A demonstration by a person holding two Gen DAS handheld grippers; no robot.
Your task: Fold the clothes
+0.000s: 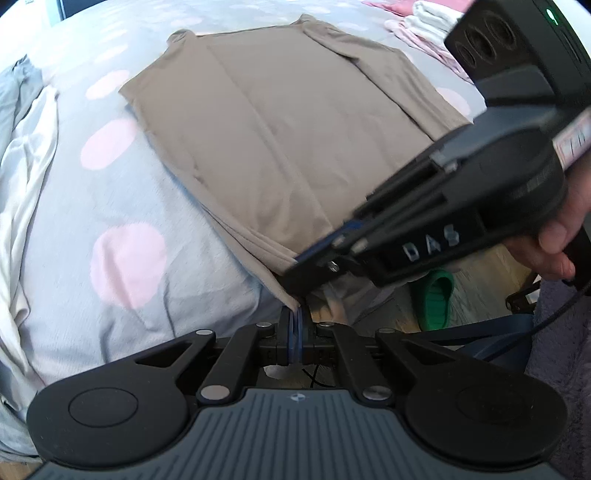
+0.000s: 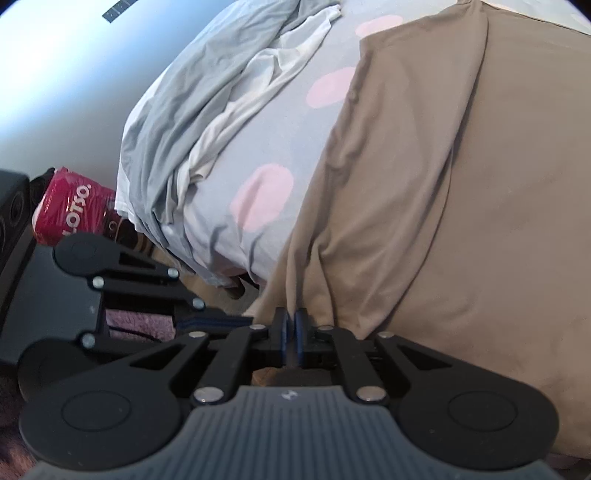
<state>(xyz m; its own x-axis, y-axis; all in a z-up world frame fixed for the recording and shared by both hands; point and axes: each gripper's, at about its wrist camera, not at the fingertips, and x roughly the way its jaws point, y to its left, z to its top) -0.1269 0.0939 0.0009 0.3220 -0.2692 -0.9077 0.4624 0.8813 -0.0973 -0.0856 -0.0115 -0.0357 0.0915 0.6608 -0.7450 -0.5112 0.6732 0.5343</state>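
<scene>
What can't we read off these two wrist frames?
- Left wrist view: the right hand-held gripper covers the near right corner of the shirt.
- Left wrist view: the pile of clothes at top right is cut by the frame edge and that gripper's body.
- Right wrist view: the shirt's far and right ends run out of frame.
- Right wrist view: whether the right pads pinch the hem; a narrow gap shows.

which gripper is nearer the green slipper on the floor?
Right. The right gripper reaches over the bed edge just above the slipper; the left gripper sits further left, at the shirt hem corner.
</scene>
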